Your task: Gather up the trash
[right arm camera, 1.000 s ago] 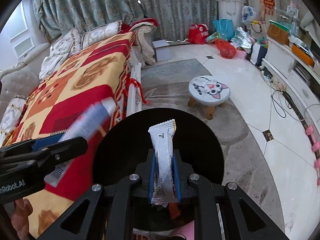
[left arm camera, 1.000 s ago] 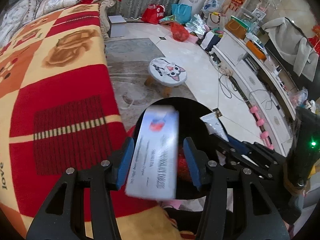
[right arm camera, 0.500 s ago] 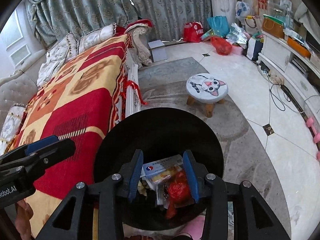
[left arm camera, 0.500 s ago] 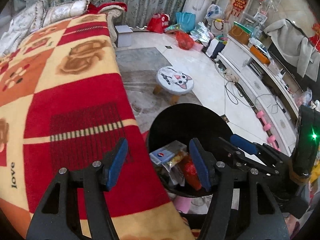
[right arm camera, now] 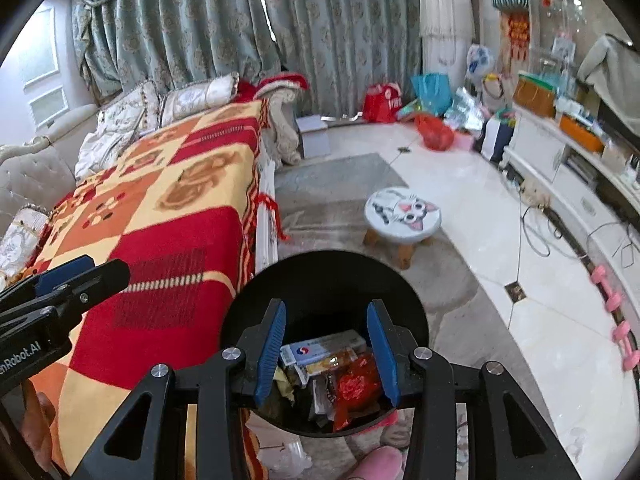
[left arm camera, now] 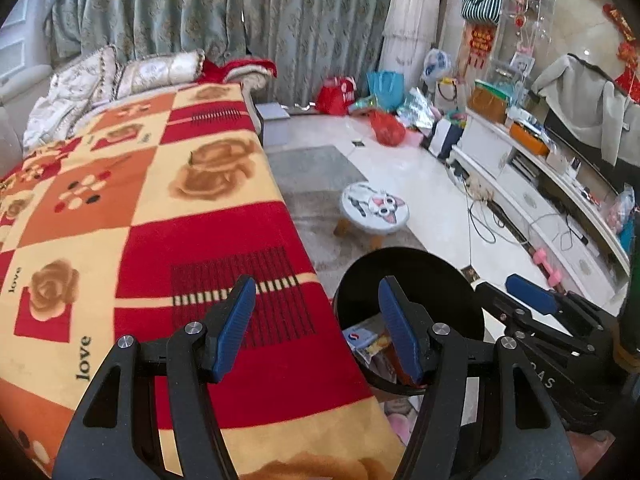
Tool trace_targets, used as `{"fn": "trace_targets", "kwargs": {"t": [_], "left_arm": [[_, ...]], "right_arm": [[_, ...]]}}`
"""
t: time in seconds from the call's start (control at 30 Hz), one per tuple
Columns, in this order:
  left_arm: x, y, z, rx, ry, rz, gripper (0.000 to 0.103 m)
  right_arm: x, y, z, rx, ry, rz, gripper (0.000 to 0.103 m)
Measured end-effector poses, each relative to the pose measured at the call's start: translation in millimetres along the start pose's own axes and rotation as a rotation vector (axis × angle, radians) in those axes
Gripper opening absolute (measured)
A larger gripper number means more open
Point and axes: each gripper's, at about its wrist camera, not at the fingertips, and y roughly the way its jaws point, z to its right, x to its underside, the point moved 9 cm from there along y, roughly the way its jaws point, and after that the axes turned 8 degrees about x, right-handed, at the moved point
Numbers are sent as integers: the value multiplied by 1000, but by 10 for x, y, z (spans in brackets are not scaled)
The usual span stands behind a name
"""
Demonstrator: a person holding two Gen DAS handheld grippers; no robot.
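A black round trash bin (right arm camera: 320,276) stands on the floor beside the blanket-covered table; it also shows in the left wrist view (left arm camera: 408,272). Inside lie a white and blue box (right arm camera: 320,348), a red wrapper (right arm camera: 356,388) and other wrappers. My right gripper (right arm camera: 326,350) is open and empty, directly above the bin. My left gripper (left arm camera: 316,320) is open and empty, over the blanket's edge (left arm camera: 240,240) just left of the bin. The box also shows in the left wrist view (left arm camera: 360,336).
A red, orange and yellow blanket (right arm camera: 160,216) covers the surface at the left. A small cat-face stool (right arm camera: 402,210) stands on the grey rug beyond the bin. Bags (right arm camera: 434,132) and a white TV cabinet (right arm camera: 560,168) line the far right. Pink dumbbells (right arm camera: 616,320) lie on the floor.
Both grippers have opened: the left let go of the white box, the right of the white wrapper. Both items now lie in the bin. Both grippers have risen and drawn back.
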Motion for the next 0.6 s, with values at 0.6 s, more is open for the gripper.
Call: {"fn": "trace_targets", "kwargs": {"t": [0.6], "left_arm": [[-91, -400, -107, -26, -14, 115, 63]], "right_arm": [[-226, -546, -154, 43, -24, 160, 72]]}}
